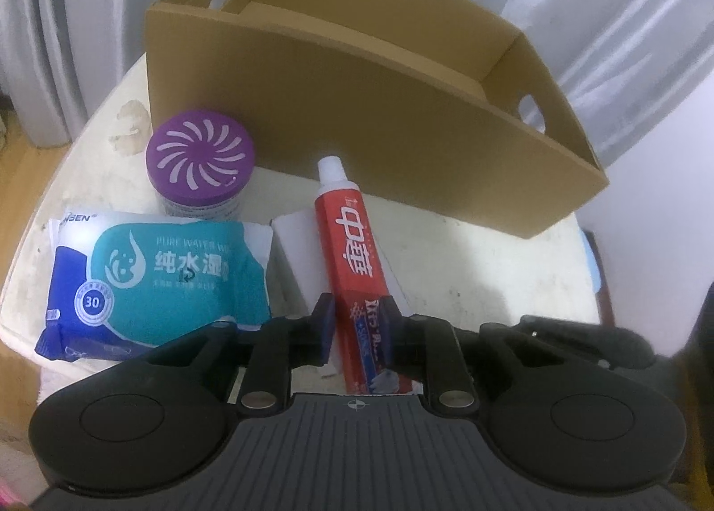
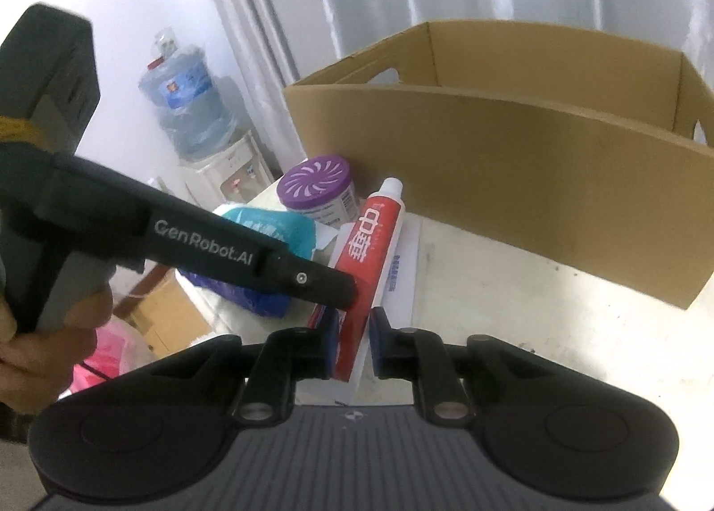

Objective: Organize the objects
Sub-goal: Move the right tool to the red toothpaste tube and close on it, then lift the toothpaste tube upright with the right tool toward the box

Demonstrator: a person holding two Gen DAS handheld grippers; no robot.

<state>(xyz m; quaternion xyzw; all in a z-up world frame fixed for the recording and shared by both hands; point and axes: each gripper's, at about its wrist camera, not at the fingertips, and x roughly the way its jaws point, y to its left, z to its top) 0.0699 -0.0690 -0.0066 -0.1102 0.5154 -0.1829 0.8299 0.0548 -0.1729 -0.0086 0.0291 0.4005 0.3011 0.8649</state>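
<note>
A red toothpaste tube [image 1: 352,234] [image 2: 370,243] lies on a flat white box [image 1: 294,243] [image 2: 404,261], with its white cap toward the open cardboard box [image 1: 357,109] [image 2: 513,154]. My left gripper [image 1: 357,323] [image 2: 346,288] is shut on the tube's lower half. My right gripper [image 2: 355,341] is shut at the tube's tail end. Its left pad is on the red tube and a strip of the white box shows by its right pad. To the left stand a purple-lidded air freshener [image 1: 201,154] [image 2: 314,180] and a blue pack of wet wipes [image 1: 169,274] [image 2: 267,221].
Everything sits on a white round table [image 1: 491,270] with its edge close on the left. A hand [image 2: 26,332] holds the left gripper. Beyond the table stand a water dispenser [image 2: 192,100] and grey curtains. A pink bag [image 2: 102,355] lies on the floor.
</note>
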